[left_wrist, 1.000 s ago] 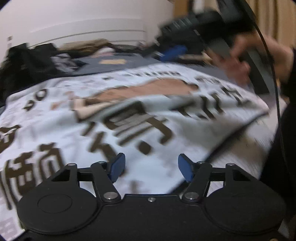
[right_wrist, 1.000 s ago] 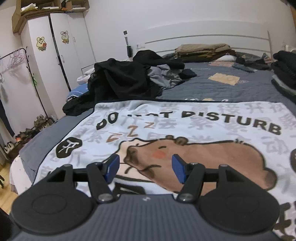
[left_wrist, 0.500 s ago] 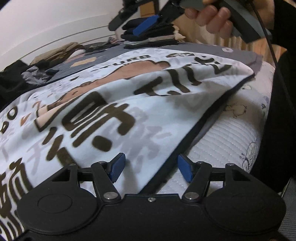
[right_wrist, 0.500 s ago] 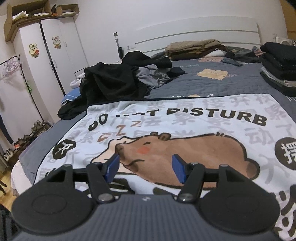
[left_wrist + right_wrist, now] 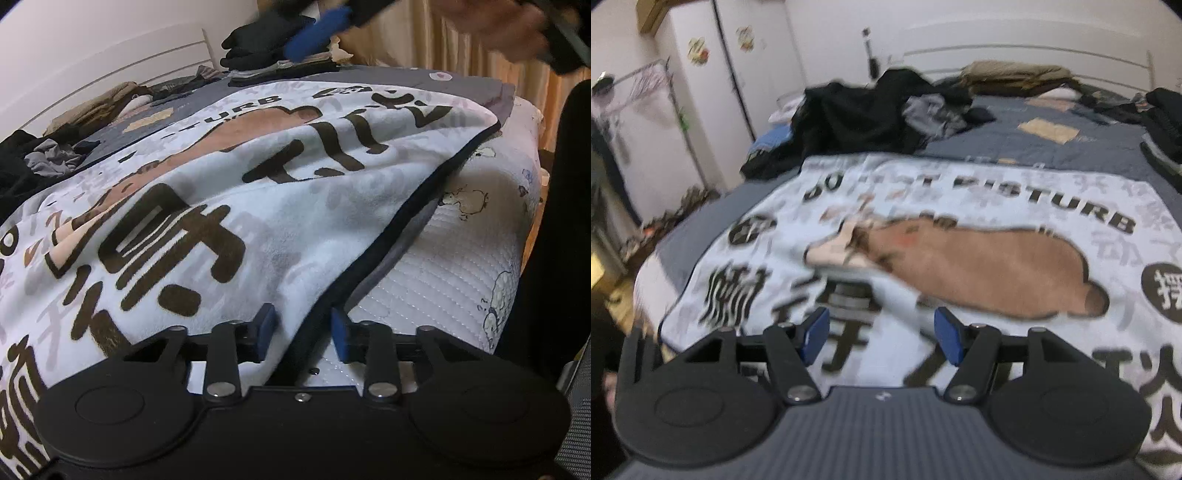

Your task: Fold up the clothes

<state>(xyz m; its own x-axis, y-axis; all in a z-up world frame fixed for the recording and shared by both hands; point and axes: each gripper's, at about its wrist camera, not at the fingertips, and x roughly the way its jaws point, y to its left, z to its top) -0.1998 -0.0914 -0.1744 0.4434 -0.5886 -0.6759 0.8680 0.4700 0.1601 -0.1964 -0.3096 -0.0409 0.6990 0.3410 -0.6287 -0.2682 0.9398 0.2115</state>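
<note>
Across the bed lies the printed blanket (image 5: 979, 266), spread flat over a grey quilt (image 5: 1052, 155), its brown capybara picture and the words "DO NOT DISTURB" facing up, though the right wrist view is smeared and the small grey characters cannot be read. The right gripper (image 5: 881, 332) hangs over the blanket's near part with its blue pads (image 5: 816, 334) wide apart and nothing between them. From the left wrist view that same gripper shows only as a blurred blue pad and a blurred hand (image 5: 491, 22) at the top edge, cut off by the frame.

The left gripper (image 5: 303, 332) sits low at the blanket's dark-bound edge (image 5: 388, 251), where the cloth hangs over a white quilted mattress (image 5: 461, 258). Its jaws stand partly open, the edge running into the gap between them; whether either pad touches cloth I cannot tell.

Beyond, a black heap of clothes (image 5: 857, 122) lies near the bed's far left, folded tan items (image 5: 1015, 74) by the headboard, and a dark stack (image 5: 266, 48) partly cut off at the right.
</note>
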